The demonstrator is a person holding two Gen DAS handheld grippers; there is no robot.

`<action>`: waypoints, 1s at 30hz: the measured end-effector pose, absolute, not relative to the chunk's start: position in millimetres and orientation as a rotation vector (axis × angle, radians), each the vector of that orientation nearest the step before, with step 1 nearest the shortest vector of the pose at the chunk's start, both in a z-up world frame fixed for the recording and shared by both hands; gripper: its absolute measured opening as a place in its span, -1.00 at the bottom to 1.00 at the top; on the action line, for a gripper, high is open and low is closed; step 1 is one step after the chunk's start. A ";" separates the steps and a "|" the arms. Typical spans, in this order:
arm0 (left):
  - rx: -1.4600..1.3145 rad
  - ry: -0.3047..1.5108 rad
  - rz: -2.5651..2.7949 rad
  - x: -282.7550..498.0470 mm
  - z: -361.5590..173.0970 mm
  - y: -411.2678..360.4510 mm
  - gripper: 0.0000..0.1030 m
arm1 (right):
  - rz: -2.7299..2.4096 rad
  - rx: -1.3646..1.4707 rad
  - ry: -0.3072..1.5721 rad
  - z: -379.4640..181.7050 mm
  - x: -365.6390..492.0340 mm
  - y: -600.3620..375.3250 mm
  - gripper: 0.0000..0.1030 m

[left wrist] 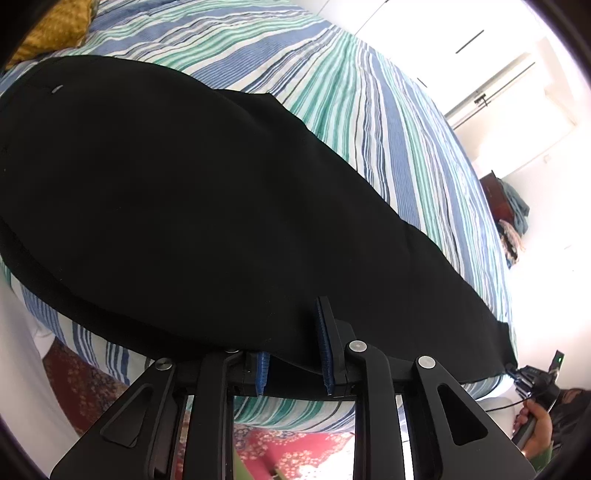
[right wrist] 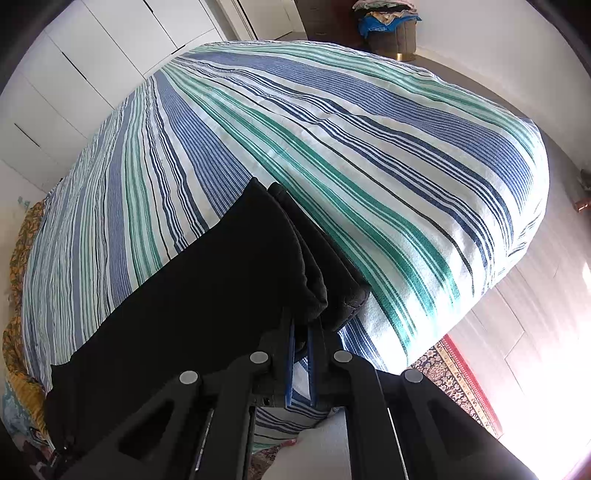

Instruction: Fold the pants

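Black pants (left wrist: 177, 206) lie stretched across the striped bed (left wrist: 369, 110), one leg folded over the other. My left gripper (left wrist: 293, 350) is at their near edge; its blue pads are apart, and the cloth edge covers the left pad (left wrist: 263, 371). My right gripper (right wrist: 301, 332) is shut on the leg cuffs (right wrist: 314, 280) at the pants' (right wrist: 203, 295) other end, with bunched cloth between the pads. It also shows in the left wrist view (left wrist: 532, 380), at the far right, held by a hand.
A yellow pillow (left wrist: 55, 26) lies at the head of the bed. A red patterned rug (left wrist: 295, 454) covers the floor beside the bed (right wrist: 332, 129). White wardrobes (right wrist: 74, 74) stand behind it, and a laundry basket (right wrist: 391, 29) stands in the far corner.
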State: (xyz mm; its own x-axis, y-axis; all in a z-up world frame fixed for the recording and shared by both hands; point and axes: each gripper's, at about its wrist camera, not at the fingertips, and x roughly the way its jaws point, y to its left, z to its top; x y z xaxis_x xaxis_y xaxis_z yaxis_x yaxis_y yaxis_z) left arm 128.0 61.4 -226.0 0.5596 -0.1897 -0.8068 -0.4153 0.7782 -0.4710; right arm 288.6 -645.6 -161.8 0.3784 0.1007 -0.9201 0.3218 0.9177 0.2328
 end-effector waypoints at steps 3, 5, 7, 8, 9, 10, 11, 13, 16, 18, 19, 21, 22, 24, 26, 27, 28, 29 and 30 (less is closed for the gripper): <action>-0.695 0.987 0.139 117.9 -228.7 65.2 -0.90 | -0.151 0.395 1.187 -162.6 289.9 -643.1 -0.89; -0.676 0.984 0.143 114.7 -226.4 62.6 -0.92 | -0.151 0.397 1.186 -163.7 290.2 -641.4 -0.89; -0.632 0.987 0.152 112.6 -223.8 58.0 -0.93 | -0.151 0.400 1.187 -164.3 289.9 -642.1 -0.89; -0.612 0.990 0.155 111.2 -222.9 56.8 -0.94 | -0.151 0.400 1.187 -164.4 290.1 -642.0 -0.89; -0.597 0.993 0.159 111.2 -222.3 55.7 -0.94 | -0.151 0.399 1.187 -164.5 290.3 -641.7 -0.89; -0.586 0.999 0.162 110.6 -222.6 56.1 -0.94 | -0.152 0.400 1.187 -164.5 290.0 -641.8 -0.89; -0.586 1.004 0.164 109.7 -223.6 56.9 -0.94 | -0.151 0.401 1.187 -164.4 290.0 -641.8 -0.89; -0.597 1.018 0.167 110.9 -227.1 59.7 -0.93 | -0.151 0.400 1.186 -164.3 290.0 -641.9 -0.89; -0.610 1.033 0.171 112.3 -231.1 63.4 -0.88 | -0.149 0.401 1.186 -165.0 290.6 -641.0 -0.88; -0.615 1.033 0.181 113.0 -229.6 64.6 -0.76 | -0.150 0.400 1.188 -165.2 290.5 -641.0 -0.88; -0.627 1.027 0.183 112.7 -227.7 66.2 -0.73 | -0.151 0.399 1.188 -165.0 290.5 -640.4 -0.88; -0.652 1.013 0.197 106.6 -225.7 73.0 -0.55 | -0.151 0.394 1.189 -164.8 290.9 -639.8 -0.88; -0.677 1.000 0.206 103.1 -225.3 78.0 -0.54 | -0.151 0.393 1.190 -165.2 290.9 -639.5 -0.88; -0.755 0.968 0.223 97.6 -226.2 89.3 -0.54 | -0.151 0.392 1.191 -165.6 290.8 -639.2 -0.87; -0.813 0.944 0.232 91.5 -228.1 100.2 -0.54 | -0.151 0.391 1.189 -165.7 290.6 -639.0 -0.87; -0.833 0.939 0.232 89.3 -229.4 104.0 -0.58 | -0.151 0.387 1.190 -165.7 290.8 -638.6 -0.87; -0.850 0.936 0.234 86.6 -231.2 107.4 -0.77 | -0.152 0.383 1.191 -165.9 291.1 -638.0 -0.87; -0.858 0.940 0.234 83.1 -233.7 110.9 -0.89 | -0.153 0.380 1.192 -166.0 291.3 -637.5 -0.87; -0.859 0.941 0.234 81.5 -234.7 112.2 -0.94 | -0.153 0.377 1.193 -166.2 291.5 -637.3 -0.86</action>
State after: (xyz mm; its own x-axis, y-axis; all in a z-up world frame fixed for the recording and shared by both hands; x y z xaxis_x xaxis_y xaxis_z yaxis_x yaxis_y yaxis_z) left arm 81.5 112.2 -234.7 0.5921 -0.1767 -0.7863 -0.5246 0.6561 -0.5425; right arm 291.5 -637.3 -166.2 0.3677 0.0807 -0.9264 0.3126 0.9275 0.2049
